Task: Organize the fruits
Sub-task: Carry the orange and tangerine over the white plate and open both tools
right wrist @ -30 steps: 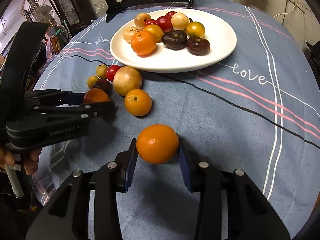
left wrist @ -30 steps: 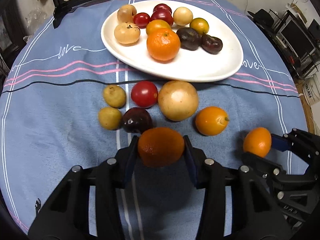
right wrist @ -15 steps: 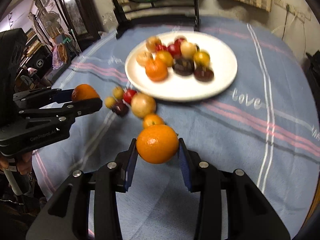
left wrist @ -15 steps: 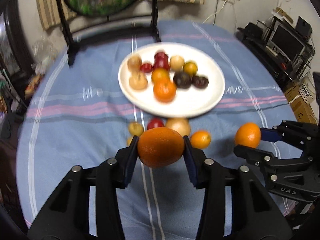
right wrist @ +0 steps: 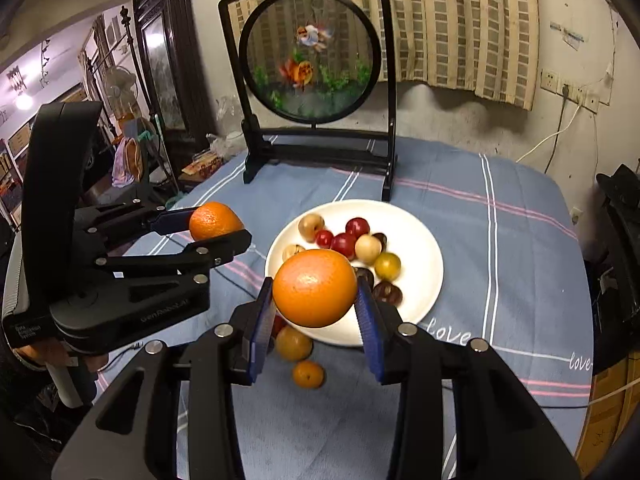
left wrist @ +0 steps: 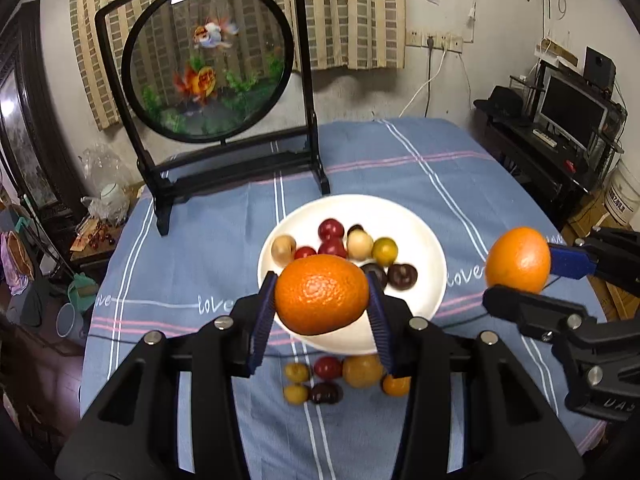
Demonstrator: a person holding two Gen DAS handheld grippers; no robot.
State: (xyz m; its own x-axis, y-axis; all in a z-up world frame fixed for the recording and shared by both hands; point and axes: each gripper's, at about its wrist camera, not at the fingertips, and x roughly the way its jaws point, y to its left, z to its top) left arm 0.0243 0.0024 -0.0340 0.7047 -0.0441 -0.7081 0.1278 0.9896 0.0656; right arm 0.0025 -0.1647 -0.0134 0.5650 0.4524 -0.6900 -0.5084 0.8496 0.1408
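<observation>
My left gripper [left wrist: 321, 298] is shut on a dark orange [left wrist: 321, 294] and holds it high above the table; it also shows in the right wrist view [right wrist: 216, 221]. My right gripper [right wrist: 315, 290] is shut on a lighter orange [right wrist: 315, 287], also raised; it shows at the right of the left wrist view [left wrist: 518, 260]. A white plate [left wrist: 424, 236] on the blue cloth holds several small fruits. Several loose fruits [left wrist: 332, 376] lie on the cloth in front of the plate.
A round framed fish picture on a black stand [left wrist: 208, 64] stands at the back of the table. The blue striped tablecloth [left wrist: 180, 264] covers the round table. A desk with a monitor [left wrist: 572, 112] is off to the right.
Both grippers have risen well above the table with their oranges held. The views now take in the picture stand and the room, and the plate looks smaller and farther.
</observation>
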